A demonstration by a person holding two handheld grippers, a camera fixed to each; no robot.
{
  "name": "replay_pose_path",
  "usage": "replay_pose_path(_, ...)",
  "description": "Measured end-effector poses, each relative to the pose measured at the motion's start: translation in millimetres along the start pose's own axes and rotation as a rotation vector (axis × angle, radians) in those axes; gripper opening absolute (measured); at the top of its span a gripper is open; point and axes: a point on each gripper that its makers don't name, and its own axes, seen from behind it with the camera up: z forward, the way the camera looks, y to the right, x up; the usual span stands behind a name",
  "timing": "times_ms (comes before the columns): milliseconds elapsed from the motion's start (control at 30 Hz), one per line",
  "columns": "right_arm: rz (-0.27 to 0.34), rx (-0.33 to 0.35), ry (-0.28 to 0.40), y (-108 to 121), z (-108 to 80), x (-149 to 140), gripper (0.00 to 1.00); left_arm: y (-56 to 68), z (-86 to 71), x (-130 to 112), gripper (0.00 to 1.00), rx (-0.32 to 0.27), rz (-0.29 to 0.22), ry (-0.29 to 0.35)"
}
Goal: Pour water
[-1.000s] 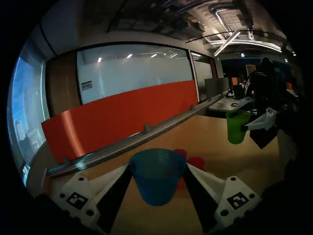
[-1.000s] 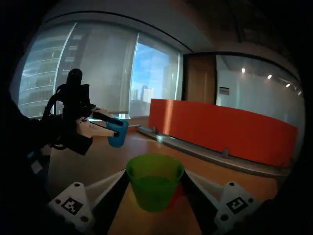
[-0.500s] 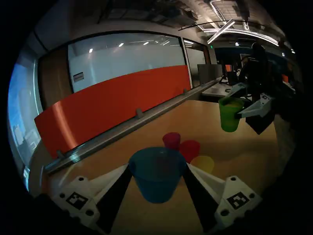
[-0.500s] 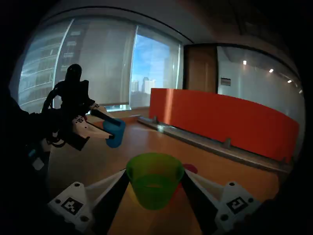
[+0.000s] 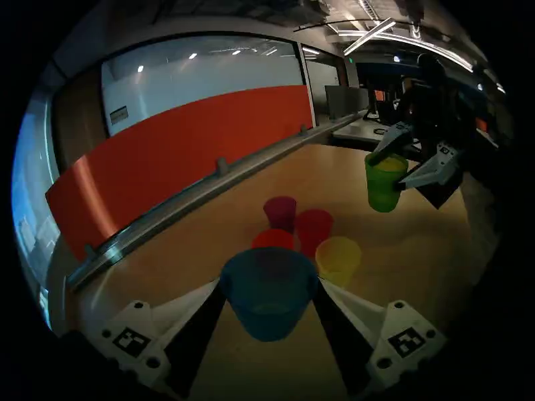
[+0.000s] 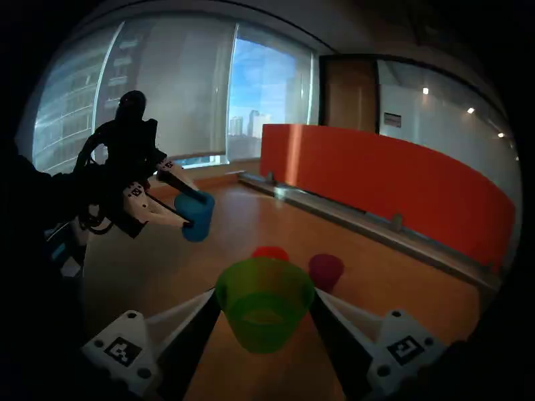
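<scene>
In the left gripper view my left gripper [image 5: 269,304] is shut on a translucent blue cup [image 5: 269,291], held upright above the wooden table [image 5: 414,254]. My right gripper [image 6: 265,314] is shut on a green cup [image 6: 265,303], also upright. Across the table the left gripper view shows the green cup [image 5: 383,180] in the right gripper [image 5: 394,175] at the upper right. The right gripper view shows the blue cup [image 6: 194,215] in the left gripper [image 6: 187,210] at the left, held by a person's dark-sleeved arm [image 6: 73,200].
Several small cups stand grouped on the table: a magenta cup [image 5: 280,212], a red cup [image 5: 313,229], an orange-red cup [image 5: 272,238] and a yellow cup [image 5: 338,259]. An orange partition [image 5: 180,150] with a metal rail [image 5: 200,194] runs along the table's far edge. Large windows [image 6: 167,100] lie beyond.
Both grippers have tilted down toward the table, keeping hold of their cups. The group of small cups has come fully into the left gripper view, and two of them into the right gripper view.
</scene>
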Motion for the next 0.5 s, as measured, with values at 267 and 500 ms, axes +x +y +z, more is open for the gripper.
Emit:
replay_pose_path(267,-0.013,0.021,-0.063,-3,5.0,-19,0.92,10.3,11.7,-25,0.88,-0.048,0.029,-0.091)
replay_pose_path(500,-0.018,0.038,-0.104,-5,9.2,-33,0.92,15.6,22.7,-40,0.88,-0.092,0.026,-0.144)
